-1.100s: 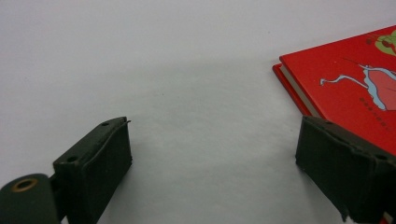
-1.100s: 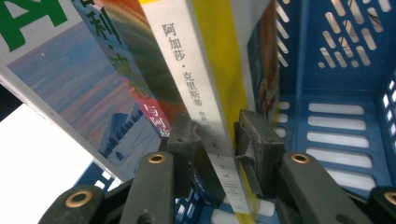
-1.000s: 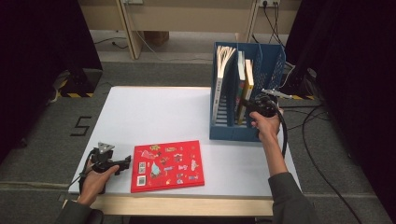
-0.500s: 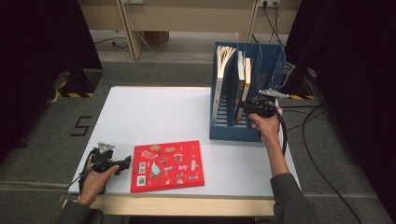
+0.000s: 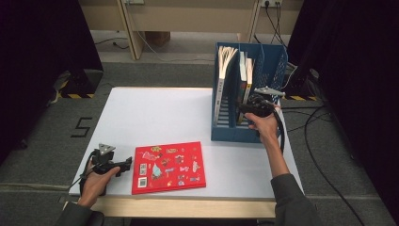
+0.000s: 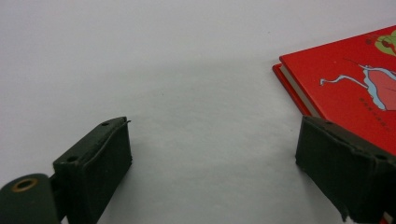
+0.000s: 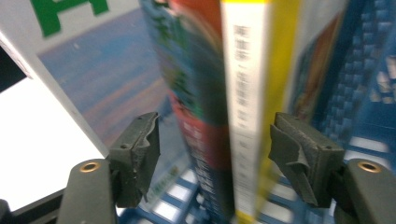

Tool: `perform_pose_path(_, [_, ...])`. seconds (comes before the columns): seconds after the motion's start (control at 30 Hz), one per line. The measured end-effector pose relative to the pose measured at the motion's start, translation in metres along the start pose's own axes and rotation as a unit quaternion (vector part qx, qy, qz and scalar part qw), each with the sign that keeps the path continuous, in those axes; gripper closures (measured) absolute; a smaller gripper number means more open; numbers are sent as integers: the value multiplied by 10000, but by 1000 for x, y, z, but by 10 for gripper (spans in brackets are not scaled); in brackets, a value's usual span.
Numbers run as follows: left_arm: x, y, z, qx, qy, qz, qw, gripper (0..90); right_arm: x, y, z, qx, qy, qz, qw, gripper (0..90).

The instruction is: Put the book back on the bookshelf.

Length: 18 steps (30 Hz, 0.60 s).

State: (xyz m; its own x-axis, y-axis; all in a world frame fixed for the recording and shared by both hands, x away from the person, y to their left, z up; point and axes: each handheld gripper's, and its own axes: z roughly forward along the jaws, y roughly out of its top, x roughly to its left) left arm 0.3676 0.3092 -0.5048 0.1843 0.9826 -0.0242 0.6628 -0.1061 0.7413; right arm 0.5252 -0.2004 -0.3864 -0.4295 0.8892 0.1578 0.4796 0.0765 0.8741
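While the right gripper point(image 7: 215, 154) sits spread astride the upright books point(image 7: 243, 116) in the blue rack point(image 5: 270, 70), apparently not yet clamped, the red book point(image 5: 168, 167) lies flat before the rack, unshelved, left gripper point(image 6: 212, 158) released beside it.

The red book point(image 6: 359, 88) runs off the right edge in the left gripper view. The books' spines point(image 7: 243, 107) look blurry in the right gripper view, so their words are hard to read.
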Motion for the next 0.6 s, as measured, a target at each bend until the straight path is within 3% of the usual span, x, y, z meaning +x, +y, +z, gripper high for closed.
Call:
perform_pose_path(0.07, [0,0,0,-2,1,2,10000,93,5,2,5,30,-75,-99,9999,321])
perform_pose_path(0.23, [0,0,0,-1,2,4,10000,93,9,6,16,109,-252,-74,9996,295])
perform_pose_path(0.3, [0,0,0,0,1,2,10000,93,6,6,19,73,-244,101,9996,304])
perform_pose_path(0.5, [0,0,0,23,-14,12,10000,93,8,3,8,139,-212,89,9996,312])
perform_pose_path(0.6, [0,0,0,15,-3,16,10000,93,16,1,-9,158,-231,-302,9992,309])
